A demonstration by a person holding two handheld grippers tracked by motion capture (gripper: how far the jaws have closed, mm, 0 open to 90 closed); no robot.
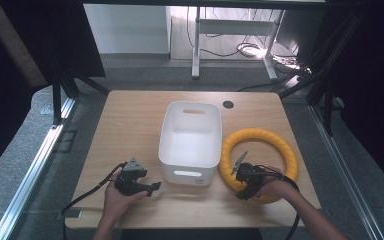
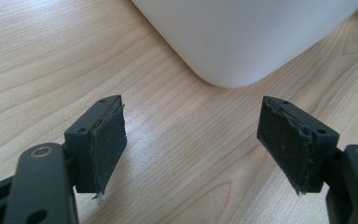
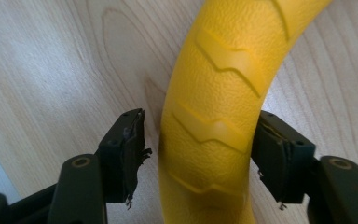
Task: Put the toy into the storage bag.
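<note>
Wooden table [image 1: 130, 120] is carrying everything: left gripper [image 1: 152, 188] is idling spread beside the white bin [image 1: 190, 142], while right gripper [image 3: 198, 158] is straddling the yellow ring [image 3: 214, 112], one pad seemingly touching, probably preparing to grasp.

A lab or test room is suggested: the wooden desk [image 1: 130, 125] is framed by black metal stands [image 1: 62, 90] and dark curtains [image 1: 375, 75], grey carpet [image 1: 25, 135] is laid on the floor, and loose cables [image 1: 250, 50] are seen under a white table frame [image 1: 197, 45] behind
</note>
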